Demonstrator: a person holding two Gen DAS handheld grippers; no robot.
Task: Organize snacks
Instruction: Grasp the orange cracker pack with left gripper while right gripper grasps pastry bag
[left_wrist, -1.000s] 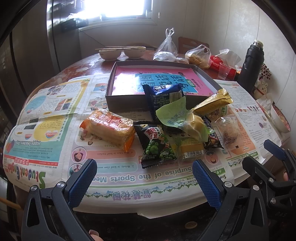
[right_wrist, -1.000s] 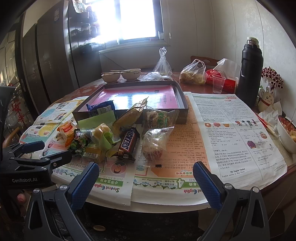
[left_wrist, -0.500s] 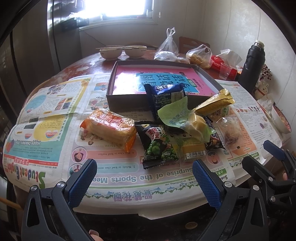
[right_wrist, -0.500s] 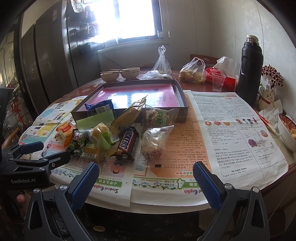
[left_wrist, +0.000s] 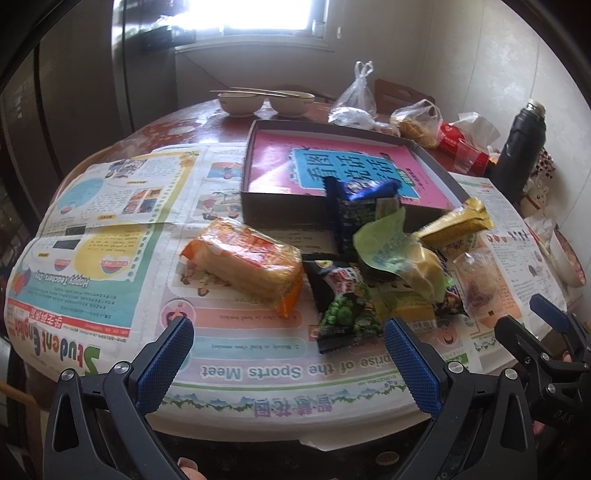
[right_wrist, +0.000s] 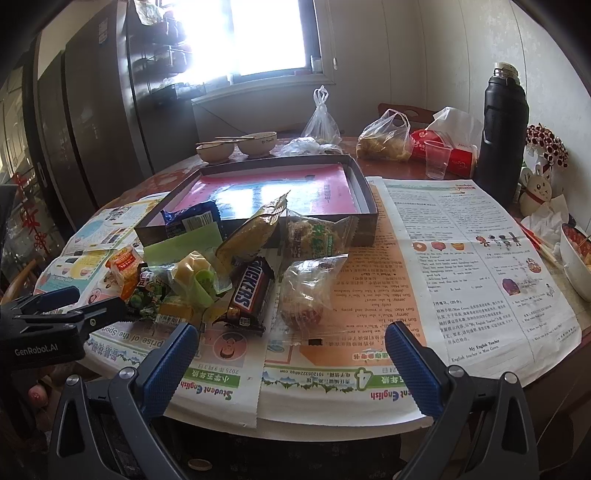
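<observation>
Snack pile (right_wrist: 229, 273): lies on newspaper (right_wrist: 461, 280), touching the near wall of the shallow box (right_wrist: 365, 218). Left gripper (left_wrist: 288, 354) and right gripper (right_wrist: 291, 354): both spread wide, empty, hovering at the table's near edge.

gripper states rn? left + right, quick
Left gripper: open, holding nothing, short of the snack pile.
Right gripper: open, holding nothing, at the table edge.

The white bowl (right_wrist: 576, 266) is cut by the right edge; window glare (right_wrist: 258, 33) washes out the shelf (right_wrist: 162, 62); the blue packet (left_wrist: 360, 210) hides part of the box's wall (left_wrist: 280, 210).
</observation>
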